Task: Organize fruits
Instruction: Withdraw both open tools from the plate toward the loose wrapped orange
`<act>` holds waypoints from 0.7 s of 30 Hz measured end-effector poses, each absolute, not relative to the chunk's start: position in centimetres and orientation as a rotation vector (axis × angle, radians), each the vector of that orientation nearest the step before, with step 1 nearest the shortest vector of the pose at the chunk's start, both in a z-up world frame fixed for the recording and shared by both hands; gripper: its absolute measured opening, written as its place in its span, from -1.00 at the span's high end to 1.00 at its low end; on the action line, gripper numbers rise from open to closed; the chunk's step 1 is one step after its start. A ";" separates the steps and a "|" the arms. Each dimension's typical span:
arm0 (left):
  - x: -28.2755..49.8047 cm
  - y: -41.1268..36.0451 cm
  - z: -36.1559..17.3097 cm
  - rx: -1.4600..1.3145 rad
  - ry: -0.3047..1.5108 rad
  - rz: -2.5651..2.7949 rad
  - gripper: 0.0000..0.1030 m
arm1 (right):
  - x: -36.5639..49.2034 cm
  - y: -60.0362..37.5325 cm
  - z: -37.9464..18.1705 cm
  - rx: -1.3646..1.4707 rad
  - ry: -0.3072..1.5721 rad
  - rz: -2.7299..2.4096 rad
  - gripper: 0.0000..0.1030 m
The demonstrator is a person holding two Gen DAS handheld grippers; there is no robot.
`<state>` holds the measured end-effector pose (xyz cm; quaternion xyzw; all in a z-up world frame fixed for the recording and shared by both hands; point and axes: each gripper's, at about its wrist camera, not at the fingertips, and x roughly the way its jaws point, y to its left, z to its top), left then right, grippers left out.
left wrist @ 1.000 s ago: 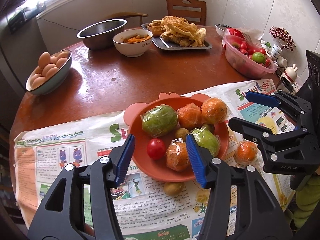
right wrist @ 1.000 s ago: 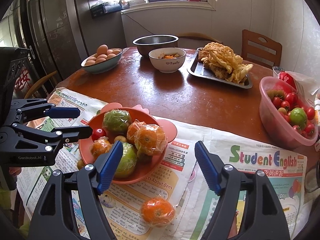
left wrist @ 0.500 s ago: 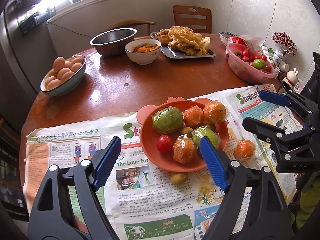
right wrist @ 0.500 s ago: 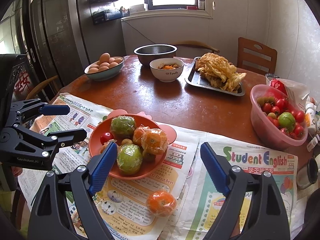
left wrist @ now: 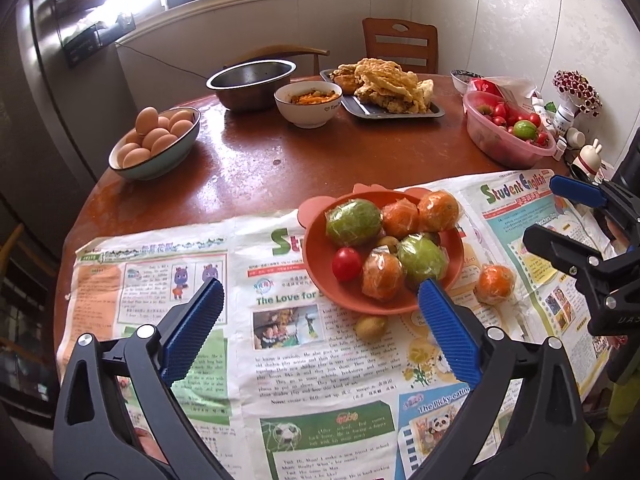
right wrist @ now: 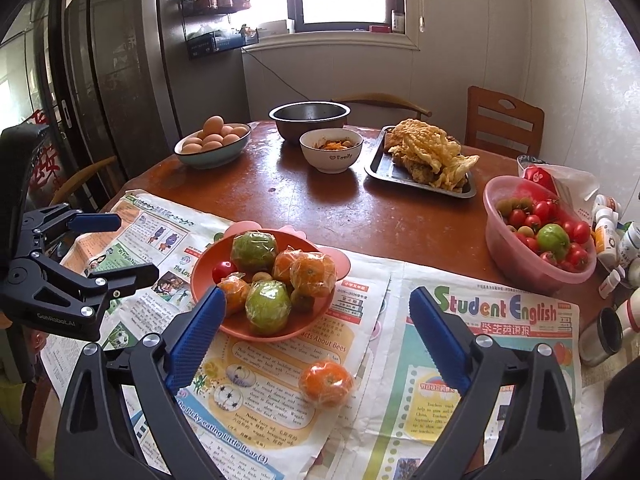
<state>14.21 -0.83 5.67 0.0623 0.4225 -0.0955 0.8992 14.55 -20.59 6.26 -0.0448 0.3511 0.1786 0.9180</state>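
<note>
An orange plate (left wrist: pixel 320 276) (right wrist: pixel 240 326) on newspaper holds wrapped oranges, two wrapped green fruits (left wrist: pixel 353 222), a red tomato (left wrist: pixel 346 263) and small kiwis. One wrapped orange (left wrist: pixel 495 283) (right wrist: pixel 326 383) lies loose on the paper to the right of the plate. A small kiwi (left wrist: pixel 371 325) lies in front of the plate. My left gripper (left wrist: pixel 320 332) is open and empty, raised back from the plate. My right gripper (right wrist: pixel 316 338) is open and empty, above the loose orange.
A pink tub of tomatoes and a green fruit (right wrist: pixel 538 236) stands at the right. A bowl of eggs (left wrist: pixel 156 142), a steel bowl (left wrist: pixel 252 82), a white food bowl (left wrist: pixel 308 100) and a tray of fried food (left wrist: pixel 384 92) stand at the back. Bottles (right wrist: pixel 612 236) crowd the right edge.
Both grippers have drawn back and up from the plate, so the fruit looks smaller and farther. The left jaws have opened wider. No fruit has moved.
</note>
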 end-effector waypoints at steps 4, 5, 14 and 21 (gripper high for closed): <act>13.5 -1.0 5.2 0.129 0.882 -0.202 -0.81 | 13.7 -21.0 6.0 -0.094 0.724 0.354 -0.84; 13.4 -1.1 5.1 0.127 0.883 -0.204 -0.81 | 13.5 -21.1 5.9 -0.096 0.726 0.347 -0.84; 12.1 -1.7 4.0 0.133 0.899 -0.216 -0.82 | 12.2 -21.7 5.0 -0.094 0.743 0.317 -0.87; 11.2 -2.1 3.1 0.132 0.911 -0.223 -0.82 | 11.1 -22.0 4.3 -0.093 0.755 0.314 -0.88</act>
